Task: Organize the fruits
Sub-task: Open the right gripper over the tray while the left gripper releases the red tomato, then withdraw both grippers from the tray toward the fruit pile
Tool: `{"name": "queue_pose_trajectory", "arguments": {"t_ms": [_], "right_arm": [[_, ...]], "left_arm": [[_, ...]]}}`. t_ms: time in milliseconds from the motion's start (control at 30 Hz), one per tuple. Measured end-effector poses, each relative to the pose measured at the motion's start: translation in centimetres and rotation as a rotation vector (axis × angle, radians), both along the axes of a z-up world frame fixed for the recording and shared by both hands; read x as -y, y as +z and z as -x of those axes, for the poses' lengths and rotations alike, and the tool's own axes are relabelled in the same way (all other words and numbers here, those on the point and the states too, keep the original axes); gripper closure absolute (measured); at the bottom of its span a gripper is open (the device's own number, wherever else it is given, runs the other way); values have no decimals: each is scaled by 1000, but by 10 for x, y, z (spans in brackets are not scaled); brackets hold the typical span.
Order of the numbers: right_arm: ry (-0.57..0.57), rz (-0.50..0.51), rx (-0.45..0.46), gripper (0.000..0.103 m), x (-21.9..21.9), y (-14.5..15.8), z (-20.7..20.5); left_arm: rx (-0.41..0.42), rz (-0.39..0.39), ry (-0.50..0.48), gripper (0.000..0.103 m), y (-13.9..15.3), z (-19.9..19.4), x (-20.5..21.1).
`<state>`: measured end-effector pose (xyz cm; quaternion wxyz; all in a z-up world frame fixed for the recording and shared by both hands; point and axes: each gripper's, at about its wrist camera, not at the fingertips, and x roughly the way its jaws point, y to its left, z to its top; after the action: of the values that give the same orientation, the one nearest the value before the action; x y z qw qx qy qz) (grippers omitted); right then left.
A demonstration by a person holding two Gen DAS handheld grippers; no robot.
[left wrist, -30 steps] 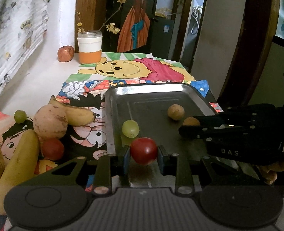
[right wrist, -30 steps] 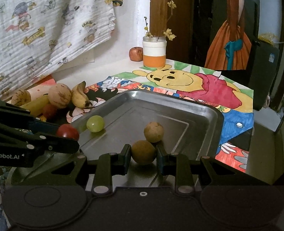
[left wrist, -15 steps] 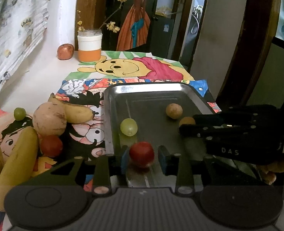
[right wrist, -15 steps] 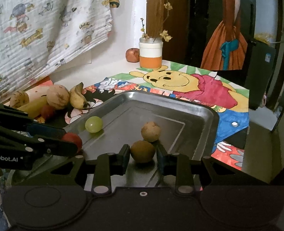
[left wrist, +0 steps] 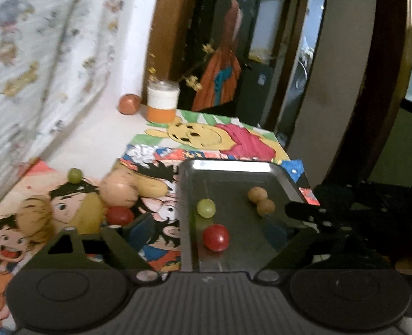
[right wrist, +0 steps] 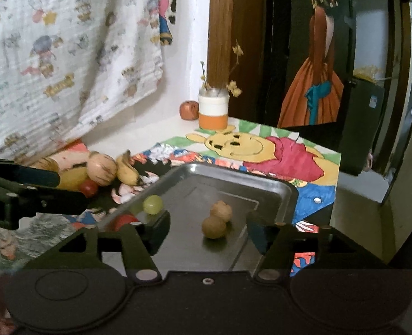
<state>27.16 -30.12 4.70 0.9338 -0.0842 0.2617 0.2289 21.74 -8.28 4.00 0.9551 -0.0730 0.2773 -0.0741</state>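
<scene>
We are resting between picks: left gripper (left wrist: pixel 200 240) and right gripper (right wrist: pixel 208 230) both gaping, fruit released in the tray (left wrist: pixel 231 165); next, we judge, fetching the cherry tomato (left wrist: pixel 119 215) beside the tray's left edge.

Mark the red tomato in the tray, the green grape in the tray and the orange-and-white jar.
red tomato (left wrist: pixel 216 237), left wrist view, centre.
green grape (left wrist: pixel 206 208), left wrist view, centre.
orange-and-white jar (right wrist: pixel 213 109), right wrist view, white upper band.
</scene>
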Motion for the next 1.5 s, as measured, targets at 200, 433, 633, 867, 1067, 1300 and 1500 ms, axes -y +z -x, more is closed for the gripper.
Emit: {"name": "queue_pose_trajectory", "arguments": {"t_ms": [200, 433, 633, 867, 1067, 1300, 1500], "right_arm": [[-3, -26, 37, 17, -4, 20, 32], [-10, -42, 58, 1, -8, 35, 71], [-22, -44, 44, 1, -15, 38, 101], [-39, -48, 2, 1, -21, 33, 131], [-57, -23, -63, 1, -31, 21, 153], [-75, -32, -136, 1, -45, 9, 170], [-77, -37, -173, 1, -60, 3, 182]], "left_arm": [[42, 3, 54, 0, 14, 29, -13], [64, -3, 86, 0, 21, 63, -26], [61, -26, 98, 0, 20, 90, -36], [48, -53, 96, 0, 13, 115, -44], [1, -66, 130, 0, 1, 131, -61], [-40, -67, 159, 0, -11, 152, -83], [-73, -82, 178, 0, -19, 161, -92]]}}
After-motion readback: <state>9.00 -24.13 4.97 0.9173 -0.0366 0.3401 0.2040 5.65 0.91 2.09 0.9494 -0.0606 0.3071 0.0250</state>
